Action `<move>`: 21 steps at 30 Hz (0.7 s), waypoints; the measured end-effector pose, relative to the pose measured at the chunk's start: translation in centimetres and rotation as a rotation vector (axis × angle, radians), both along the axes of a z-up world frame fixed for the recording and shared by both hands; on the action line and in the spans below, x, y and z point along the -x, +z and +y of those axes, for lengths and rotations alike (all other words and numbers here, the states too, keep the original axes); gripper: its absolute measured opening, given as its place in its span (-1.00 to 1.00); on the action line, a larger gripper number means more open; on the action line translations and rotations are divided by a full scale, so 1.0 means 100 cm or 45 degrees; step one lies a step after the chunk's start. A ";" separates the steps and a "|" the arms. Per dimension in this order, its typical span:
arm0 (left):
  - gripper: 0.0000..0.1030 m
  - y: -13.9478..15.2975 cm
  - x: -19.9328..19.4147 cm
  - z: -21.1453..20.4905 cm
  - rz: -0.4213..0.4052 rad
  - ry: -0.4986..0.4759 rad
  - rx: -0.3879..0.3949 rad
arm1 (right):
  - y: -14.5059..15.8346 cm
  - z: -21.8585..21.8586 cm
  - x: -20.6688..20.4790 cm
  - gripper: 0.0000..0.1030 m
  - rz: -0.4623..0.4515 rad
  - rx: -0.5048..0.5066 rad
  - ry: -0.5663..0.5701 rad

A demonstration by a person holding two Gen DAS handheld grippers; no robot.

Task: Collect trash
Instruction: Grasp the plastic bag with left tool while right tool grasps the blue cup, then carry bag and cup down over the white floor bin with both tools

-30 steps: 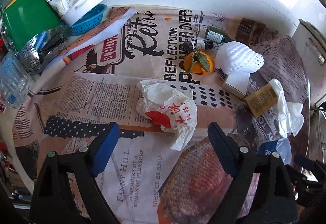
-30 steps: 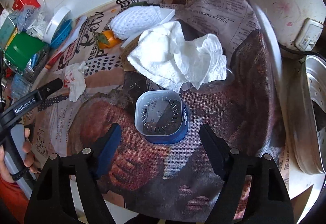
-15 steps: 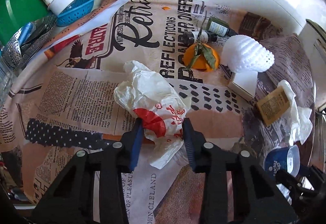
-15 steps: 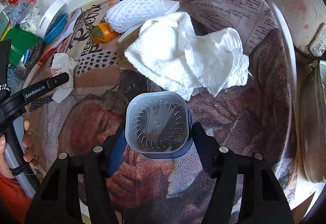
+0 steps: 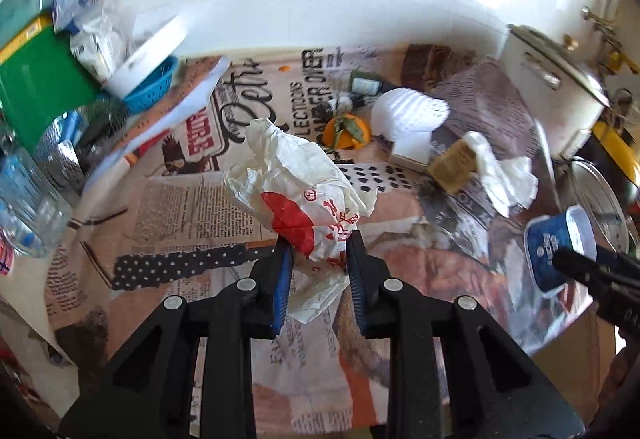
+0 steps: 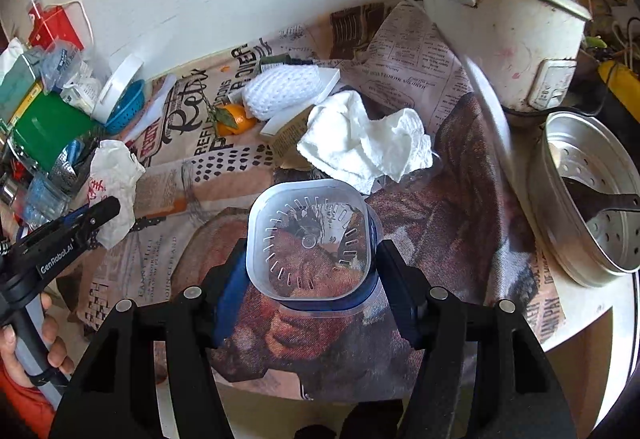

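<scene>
The crumpled wrapper [image 5: 296, 195] sits pinched in the closing left tool [image 5: 316, 271], above the newspapered worktop [image 5: 180, 199]. Right tool [image 6: 308, 279] is clamped on the plastic cup [image 6: 310, 239]. The wrapper's loose tail could slip free.

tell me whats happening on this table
A person is clearing trash off a newspaper-covered table with a gripper in each hand. The left gripper is closing on a crumpled wrapper with red print, pinched between its pads. The right gripper is clamped on an empty plastic cup with a blue label. A crumpled white tissue lies loose on the table, next to an orange.
</scene>
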State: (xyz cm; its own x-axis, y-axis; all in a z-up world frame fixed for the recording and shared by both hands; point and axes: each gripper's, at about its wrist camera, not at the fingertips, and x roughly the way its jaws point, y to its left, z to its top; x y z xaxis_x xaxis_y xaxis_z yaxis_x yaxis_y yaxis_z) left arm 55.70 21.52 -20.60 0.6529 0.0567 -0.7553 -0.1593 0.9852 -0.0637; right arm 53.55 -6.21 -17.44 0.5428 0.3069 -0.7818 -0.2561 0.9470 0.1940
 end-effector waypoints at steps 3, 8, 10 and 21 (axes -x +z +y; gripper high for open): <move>-0.49 0.019 0.026 -0.010 -0.053 -0.076 -0.028 | 0.016 0.002 0.020 0.15 -0.063 -0.011 -0.045; -0.49 0.043 0.068 -0.028 -0.110 -0.162 -0.027 | 0.040 -0.008 0.055 0.15 -0.139 -0.043 -0.078; -0.49 0.050 0.083 -0.036 -0.125 -0.177 -0.013 | 0.046 -0.010 0.070 0.15 -0.159 -0.050 -0.073; -0.49 0.048 0.154 -0.102 -0.137 -0.165 0.063 | 0.049 -0.046 0.130 0.15 -0.178 -0.087 0.044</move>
